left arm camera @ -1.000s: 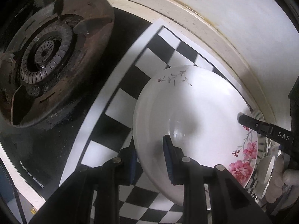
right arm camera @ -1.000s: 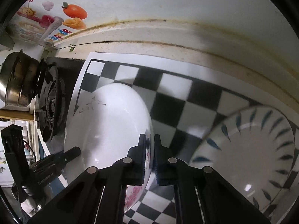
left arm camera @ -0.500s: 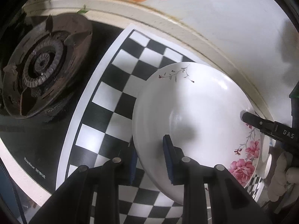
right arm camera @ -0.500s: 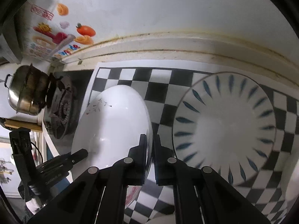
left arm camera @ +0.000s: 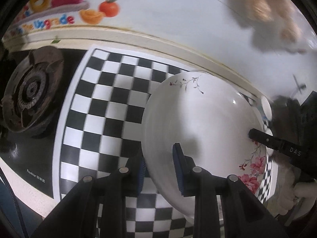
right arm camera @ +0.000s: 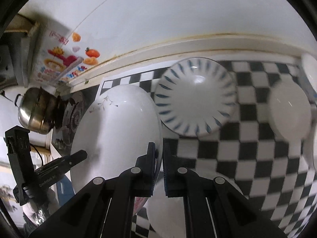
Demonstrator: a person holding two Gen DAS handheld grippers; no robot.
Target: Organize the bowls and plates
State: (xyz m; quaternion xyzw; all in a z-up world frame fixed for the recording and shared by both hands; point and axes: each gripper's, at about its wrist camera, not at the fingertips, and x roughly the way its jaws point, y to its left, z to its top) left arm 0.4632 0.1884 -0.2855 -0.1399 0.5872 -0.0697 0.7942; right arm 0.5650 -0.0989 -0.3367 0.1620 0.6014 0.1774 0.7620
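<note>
between both pairs of fingers hangs the flowered white plate [left arm camera: 202, 123], empty, above the checkered mat [left arm camera: 111, 107]: left gripper [left arm camera: 160, 168] pinches one rim, right gripper [right arm camera: 159, 158] the opposite. beyond the right fingers sits an empty blue-striped bowl [right arm camera: 196, 97].

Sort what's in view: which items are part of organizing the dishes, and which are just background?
Job items:
- floral plate, gripped by left gripper and right gripper
- blue-streaked plate
- white bowl
- white dish below the right gripper

Background:
- gas burner
- steel pot
- checkered mat
- wall sticker
</note>
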